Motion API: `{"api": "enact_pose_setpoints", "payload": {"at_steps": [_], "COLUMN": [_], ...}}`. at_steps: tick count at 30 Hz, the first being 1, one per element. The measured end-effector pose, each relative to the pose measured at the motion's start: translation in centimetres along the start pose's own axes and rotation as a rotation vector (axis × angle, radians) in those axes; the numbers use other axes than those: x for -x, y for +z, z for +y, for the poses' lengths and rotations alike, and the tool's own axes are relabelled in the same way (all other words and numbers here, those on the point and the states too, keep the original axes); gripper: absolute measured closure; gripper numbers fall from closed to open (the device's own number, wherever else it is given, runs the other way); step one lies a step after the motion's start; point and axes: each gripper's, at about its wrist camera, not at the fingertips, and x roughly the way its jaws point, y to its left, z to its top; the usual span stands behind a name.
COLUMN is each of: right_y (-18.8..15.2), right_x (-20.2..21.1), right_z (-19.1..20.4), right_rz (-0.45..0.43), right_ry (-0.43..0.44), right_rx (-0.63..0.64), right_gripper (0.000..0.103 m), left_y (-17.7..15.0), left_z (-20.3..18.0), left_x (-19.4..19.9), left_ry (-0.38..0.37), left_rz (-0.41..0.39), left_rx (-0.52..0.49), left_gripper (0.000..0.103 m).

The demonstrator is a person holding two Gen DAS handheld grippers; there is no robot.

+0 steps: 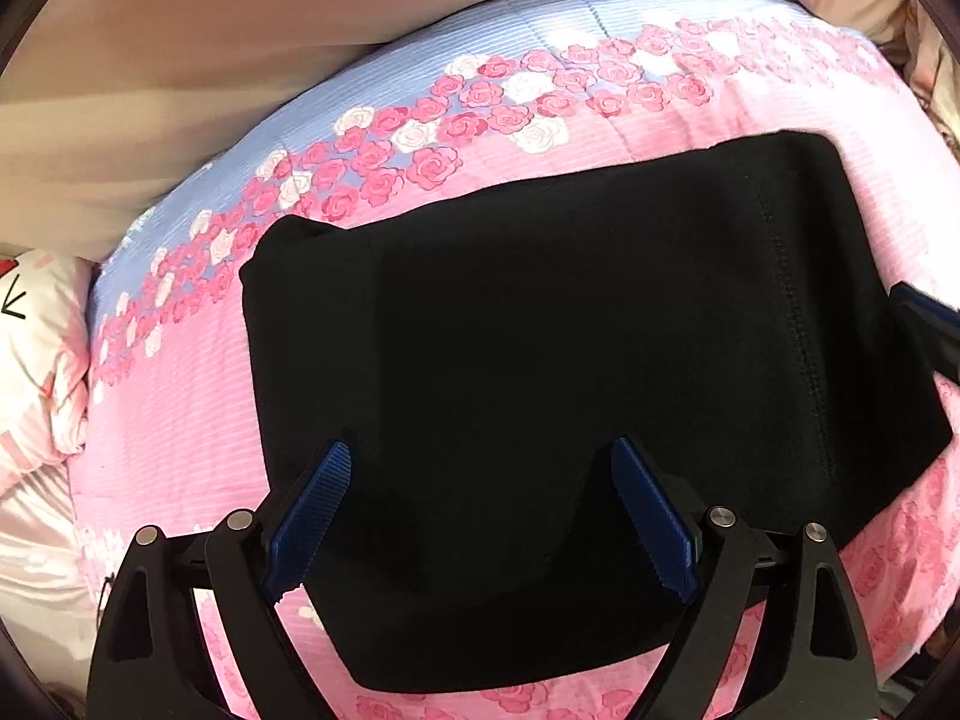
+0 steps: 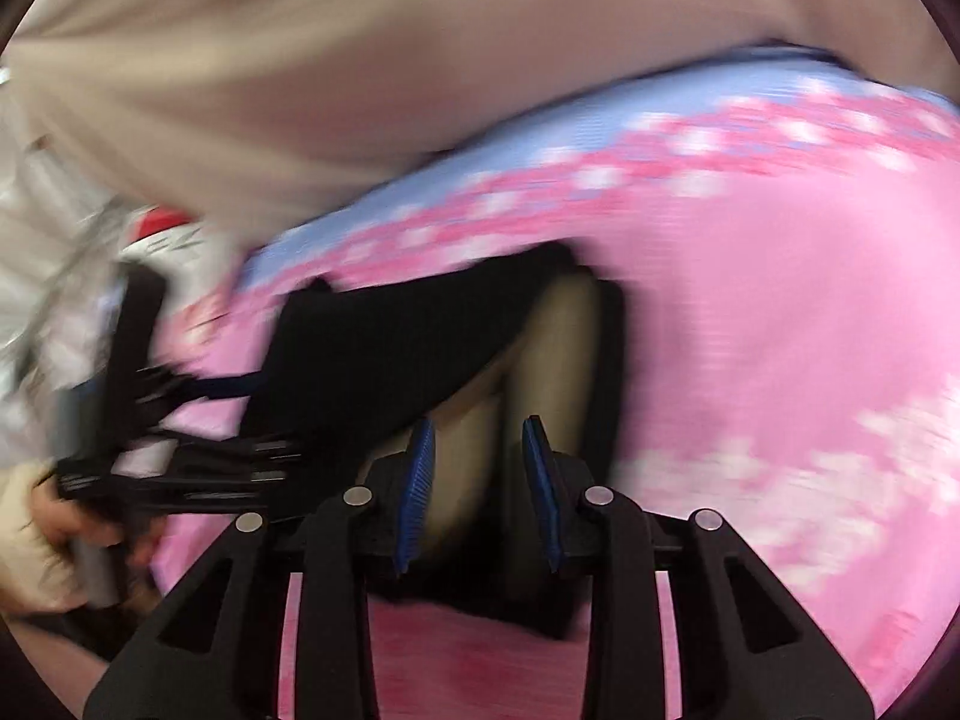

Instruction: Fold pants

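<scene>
The black pants [image 1: 570, 360] lay folded on the pink floral bedspread [image 1: 180, 420]. The left gripper [image 1: 480, 480] hovered over them, fingers spread wide and empty. The right gripper [image 2: 477, 438], fingers narrowly parted, straddled a lifted fold of the pants [image 2: 372, 348]; blur hid any grip.

pants [image 1: 570, 360]: 1 | bedspread [image 1: 180, 450]: 1 | grippers: 2, left gripper [image 1: 480, 468], right gripper [image 2: 478, 432] | pillow [image 1: 36, 372]: 1

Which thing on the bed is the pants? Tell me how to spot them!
Find the big pink bedspread with a band of roses. In its middle lies one flat black rectangle: the pants. They are the only plain, dark thing there, with a stitched seam down one side.
</scene>
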Motion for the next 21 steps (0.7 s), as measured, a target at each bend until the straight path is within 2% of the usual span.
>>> {"api": "enact_pose_setpoints", "payload": {"at_steps": [3, 7, 9, 13, 16, 17, 21], "right_y": [0.2, 0.6, 0.9, 2.0, 2.2, 2.1, 1.6], "right_x": [-1.1, -1.4, -2.3, -4.7, -4.2, -4.3, -5.5], "right_z": [0.8, -2.6, -3.9, -4.3, -7.2, -8.0, -9.2], "right_rz": [0.003, 0.003, 0.049, 0.161, 0.195, 0.209, 0.27], "right_ry": [0.002, 0.014, 0.094, 0.197, 0.315, 0.341, 0.412], "right_rx": [0.025, -0.096, -0.148, -0.125, -0.217, -0.253, -0.324], "right_gripper": [0.073, 0.072, 0.072, 0.075, 0.08, 0.085, 0.085], "left_y": [0.2, 0.2, 0.2, 0.2, 0.3, 0.3, 0.0], "left_z": [0.0, -0.1, -0.2, -0.2, -0.1, -0.1, -0.4], "left_x": [-0.2, -0.1, -0.2, -0.2, 0.1, 0.3, 0.3], "left_ry": [0.009, 0.027, 0.035, 0.048, 0.043, 0.033, 0.003], "left_rz": [0.015, 0.02, 0.019, 0.027, 0.027, 0.023, 0.028], "left_rx": [0.013, 0.02, 0.027, 0.042, 0.043, 0.046, 0.065], "left_gripper": [0.016, 0.016, 0.016, 0.016, 0.016, 0.016, 0.016]}}
